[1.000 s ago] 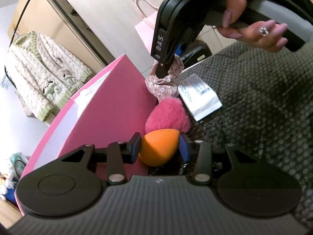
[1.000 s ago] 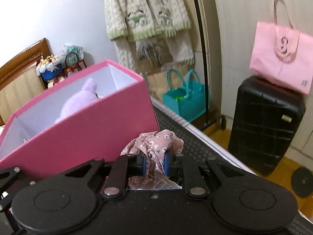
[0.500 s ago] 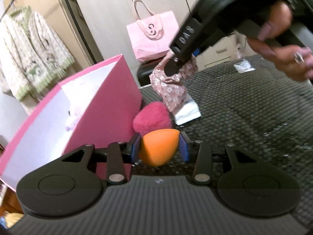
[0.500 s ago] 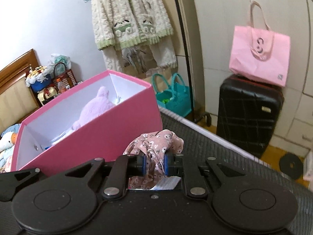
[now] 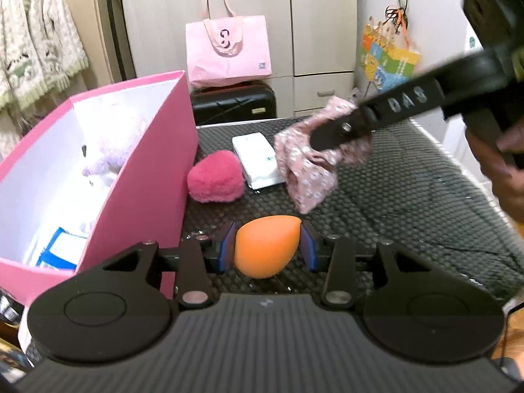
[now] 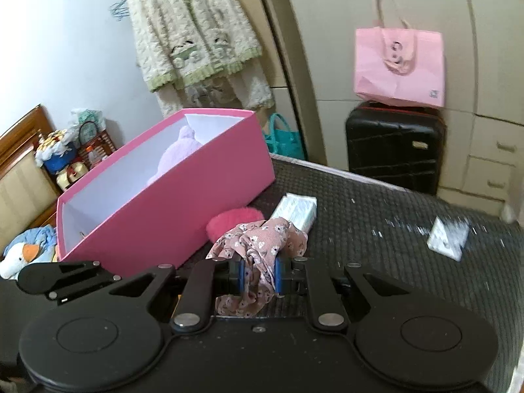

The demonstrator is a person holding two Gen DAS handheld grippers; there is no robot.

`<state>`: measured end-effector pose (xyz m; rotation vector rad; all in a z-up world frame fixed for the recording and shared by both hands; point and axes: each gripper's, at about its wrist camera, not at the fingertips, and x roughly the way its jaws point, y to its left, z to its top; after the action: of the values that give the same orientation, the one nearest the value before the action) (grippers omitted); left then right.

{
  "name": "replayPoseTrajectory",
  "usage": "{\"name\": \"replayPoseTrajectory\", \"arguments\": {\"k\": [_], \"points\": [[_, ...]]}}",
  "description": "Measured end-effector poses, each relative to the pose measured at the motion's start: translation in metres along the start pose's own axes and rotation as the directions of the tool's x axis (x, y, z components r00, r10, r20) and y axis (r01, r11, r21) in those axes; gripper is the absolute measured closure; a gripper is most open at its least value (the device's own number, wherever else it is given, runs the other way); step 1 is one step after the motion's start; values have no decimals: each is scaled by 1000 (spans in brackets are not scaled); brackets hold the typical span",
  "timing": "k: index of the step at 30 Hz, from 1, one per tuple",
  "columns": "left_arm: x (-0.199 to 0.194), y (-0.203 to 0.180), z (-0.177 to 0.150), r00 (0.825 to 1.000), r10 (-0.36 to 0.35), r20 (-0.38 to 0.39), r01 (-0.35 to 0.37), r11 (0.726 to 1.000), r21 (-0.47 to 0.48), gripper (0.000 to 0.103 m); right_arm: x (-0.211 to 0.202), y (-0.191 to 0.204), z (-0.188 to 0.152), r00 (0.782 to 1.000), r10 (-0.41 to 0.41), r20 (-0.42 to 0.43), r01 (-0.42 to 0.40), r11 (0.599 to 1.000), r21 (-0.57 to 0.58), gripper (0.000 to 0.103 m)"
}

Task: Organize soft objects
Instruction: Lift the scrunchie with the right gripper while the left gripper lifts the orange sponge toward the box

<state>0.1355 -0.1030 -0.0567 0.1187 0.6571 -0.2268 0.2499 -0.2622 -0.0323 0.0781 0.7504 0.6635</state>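
My left gripper [image 5: 268,249] is shut on an orange egg-shaped sponge [image 5: 267,245], held above the dark mat beside the open pink box [image 5: 157,150]. My right gripper [image 6: 257,271] is shut on a pink floral cloth [image 6: 258,245] and holds it above the mat; the cloth [image 5: 311,167] hangs from it in the left wrist view. A pink fluffy pom-pom [image 5: 215,180] lies on the mat against the box and also shows in the right wrist view [image 6: 232,221]. A lilac plush toy [image 5: 111,144] sits inside the box [image 6: 170,203].
A white packet [image 5: 258,159] lies on the dark textured mat [image 5: 393,203] next to the pom-pom. Another white packet [image 6: 448,235] lies at the mat's right. A black suitcase [image 6: 393,144] with a pink tote bag [image 6: 399,65] stands beyond the mat's far edge.
Both grippers have risen and pulled back from the box. The floral cloth has lifted off the mat and moved right, away from the pom-pom. The orange sponge stays gripped.
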Motion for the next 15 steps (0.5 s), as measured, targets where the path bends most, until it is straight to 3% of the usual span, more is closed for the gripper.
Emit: {"name": "replayPoseTrajectory", "arguments": {"k": [5, 12, 15], "points": [[-13, 11, -4, 997, -72, -14, 72, 997, -32, 63, -15, 7, -19, 998, -66, -9, 67, 996, 61, 84], [-36, 26, -19, 994, -109, -10, 108, 992, -67, 63, -30, 27, -43, 999, -44, -10, 45, 995, 88, 83], [-45, 33, -24, 991, -132, -23, 130, 989, -72, 63, -37, 36, -53, 1000, 17, -10, -16, 995, 100, 83]]}}
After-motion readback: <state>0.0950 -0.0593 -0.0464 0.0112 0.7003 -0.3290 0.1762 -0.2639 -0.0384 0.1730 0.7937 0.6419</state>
